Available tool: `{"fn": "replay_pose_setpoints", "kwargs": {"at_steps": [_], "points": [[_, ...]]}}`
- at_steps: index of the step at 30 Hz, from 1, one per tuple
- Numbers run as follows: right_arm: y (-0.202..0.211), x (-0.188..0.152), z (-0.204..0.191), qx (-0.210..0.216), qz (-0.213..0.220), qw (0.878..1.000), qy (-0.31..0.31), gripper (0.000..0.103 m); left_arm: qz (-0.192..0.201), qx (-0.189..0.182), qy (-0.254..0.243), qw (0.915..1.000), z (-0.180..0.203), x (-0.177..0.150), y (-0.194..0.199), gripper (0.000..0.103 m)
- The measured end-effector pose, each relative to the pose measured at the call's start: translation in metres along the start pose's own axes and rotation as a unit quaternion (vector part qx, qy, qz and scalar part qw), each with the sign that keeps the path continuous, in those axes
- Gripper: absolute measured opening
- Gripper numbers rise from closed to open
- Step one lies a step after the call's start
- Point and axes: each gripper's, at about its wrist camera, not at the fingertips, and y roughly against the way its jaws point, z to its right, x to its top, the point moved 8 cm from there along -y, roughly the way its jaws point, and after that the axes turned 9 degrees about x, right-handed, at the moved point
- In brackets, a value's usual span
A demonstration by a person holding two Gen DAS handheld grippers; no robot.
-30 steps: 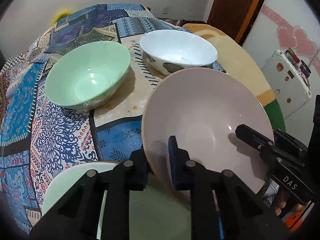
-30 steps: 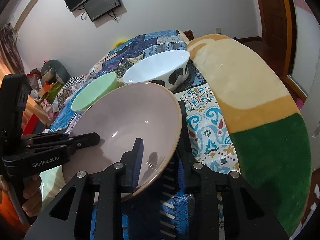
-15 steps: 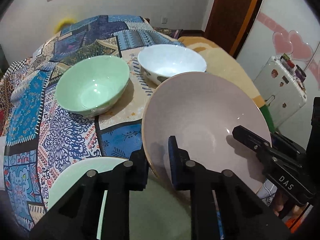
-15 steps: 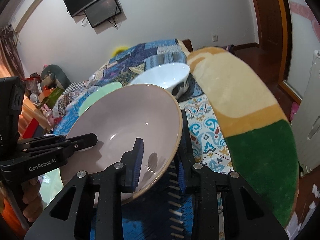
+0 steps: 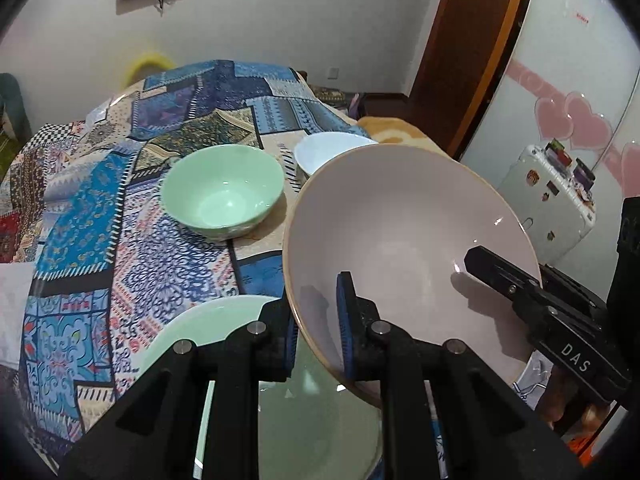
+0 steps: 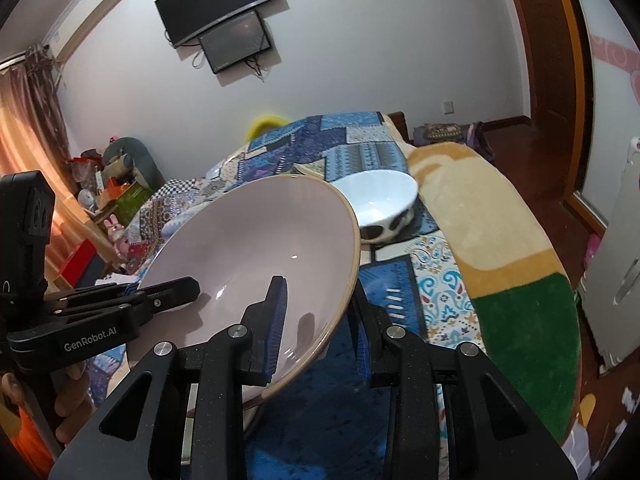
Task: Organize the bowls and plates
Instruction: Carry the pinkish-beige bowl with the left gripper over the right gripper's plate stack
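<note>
Left wrist view: left claw and right claw both clamp the lifted pink bowl's rim, frame centre, above a pale green plate; green bowl empty.

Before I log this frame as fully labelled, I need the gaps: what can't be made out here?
- Light green plate: left wrist view, its near part is covered by the left tool and the pink bowl.
- White bowl: left wrist view, mostly behind the pink bowl's rim.
- Green bowl: absent from the right wrist view, probably behind the pink bowl.
- Right tool: whether its outer pad touches the bowl's underside is hidden.
</note>
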Motion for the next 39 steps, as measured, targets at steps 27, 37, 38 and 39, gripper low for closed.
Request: {"fn": "replay_pose_setpoints", "kwargs": {"at_steps": [27, 37, 38, 39], "points": [[-0.063, -0.025, -0.125, 0.072, -0.054, 0.993, 0.072, 0.027, 0.040, 0.051, 0.111, 0.9918, -0.144, -0.053, 0.075, 0.017], [-0.101, -0.046, -0.175, 0.105, -0.095, 0.985, 0.100, 0.027, 0.037, 0.082, 0.162, 0.9828, -0.213, -0.085, 0.087, 0.017], [-0.105, -0.049, -0.180, 0.107, -0.100, 0.984, 0.102, 0.027, 0.036, 0.085, 0.167, 0.9816, -0.220, -0.089, 0.087, 0.017], [-0.110, -0.052, -0.185, 0.109, -0.106, 0.983, 0.105, 0.027, 0.035, 0.088, 0.171, 0.9808, -0.225, -0.092, 0.087, 0.017]]}}
